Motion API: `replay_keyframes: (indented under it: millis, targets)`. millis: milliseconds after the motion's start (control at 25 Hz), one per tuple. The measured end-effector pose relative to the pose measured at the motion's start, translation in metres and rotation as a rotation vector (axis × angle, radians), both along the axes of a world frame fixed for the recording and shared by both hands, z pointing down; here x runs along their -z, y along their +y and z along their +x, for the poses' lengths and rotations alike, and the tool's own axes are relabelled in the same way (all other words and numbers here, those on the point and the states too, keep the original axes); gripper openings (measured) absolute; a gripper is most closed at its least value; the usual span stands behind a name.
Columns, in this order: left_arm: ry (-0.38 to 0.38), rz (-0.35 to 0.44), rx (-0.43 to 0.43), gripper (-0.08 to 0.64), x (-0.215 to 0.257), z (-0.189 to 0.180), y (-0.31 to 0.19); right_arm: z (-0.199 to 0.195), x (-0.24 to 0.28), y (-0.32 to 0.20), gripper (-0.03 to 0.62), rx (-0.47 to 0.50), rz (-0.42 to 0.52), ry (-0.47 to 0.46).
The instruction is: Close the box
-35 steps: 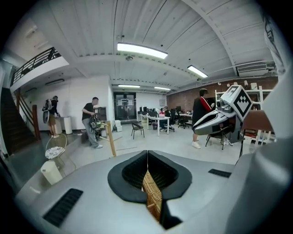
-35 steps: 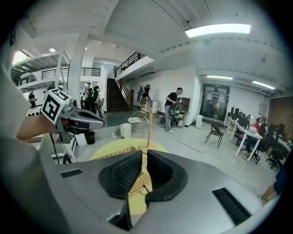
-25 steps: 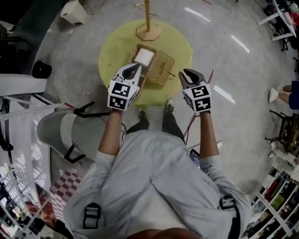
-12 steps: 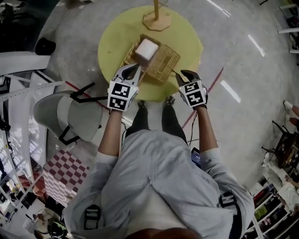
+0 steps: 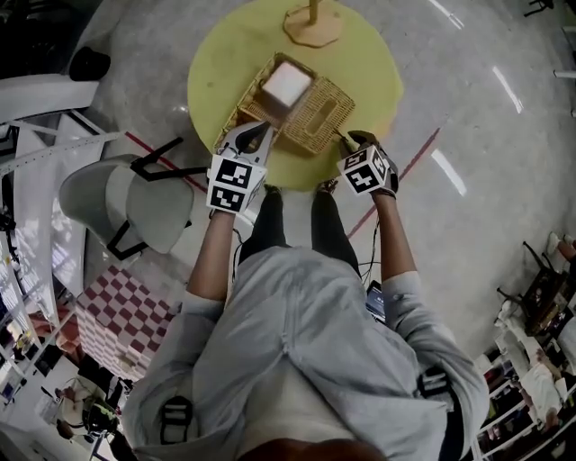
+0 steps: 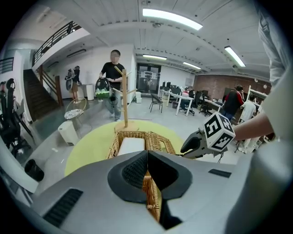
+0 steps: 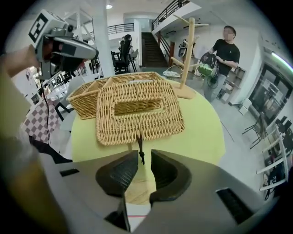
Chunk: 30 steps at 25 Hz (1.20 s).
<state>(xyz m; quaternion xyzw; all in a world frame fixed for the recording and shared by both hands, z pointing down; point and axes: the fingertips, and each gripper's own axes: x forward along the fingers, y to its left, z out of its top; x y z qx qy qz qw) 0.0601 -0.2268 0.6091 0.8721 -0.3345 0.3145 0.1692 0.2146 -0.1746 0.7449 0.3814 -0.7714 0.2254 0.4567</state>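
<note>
An open wicker box (image 5: pixel 245 106) sits on the round yellow table (image 5: pixel 216 54), with a white block (image 5: pixel 285 83) inside. Its wicker lid (image 5: pixel 319 112) lies flat on the table to the right of the box. My left gripper (image 5: pixel 258 135) is shut on the box's near wicker wall (image 6: pixel 152 201). My right gripper (image 5: pixel 349 140) is at the lid's near edge. In the right gripper view the lid (image 7: pixel 137 112) lies just ahead, and its dark cord (image 7: pixel 139 153) hangs in the narrow gap of the open right gripper (image 7: pixel 144 157), unclamped.
A wooden stand (image 5: pixel 312 22) rises at the table's far side. A grey chair (image 5: pixel 144 207) stands left of my legs. A person (image 6: pixel 112 77) stands beyond the table. A red line (image 5: pixel 414 158) crosses the floor on the right.
My right gripper has moved in from beside the table to the lid's near edge, over the cord. The left gripper has stayed on the box wall.
</note>
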Motion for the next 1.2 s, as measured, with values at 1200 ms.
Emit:
replay_keyframes:
  millis: [1200]
  targets:
    - [0.112, 0.134, 0.054, 0.029, 0.068, -0.066, -0.041, -0.06, 0.167, -0.053, 0.031, -0.006, 0.217, -0.104]
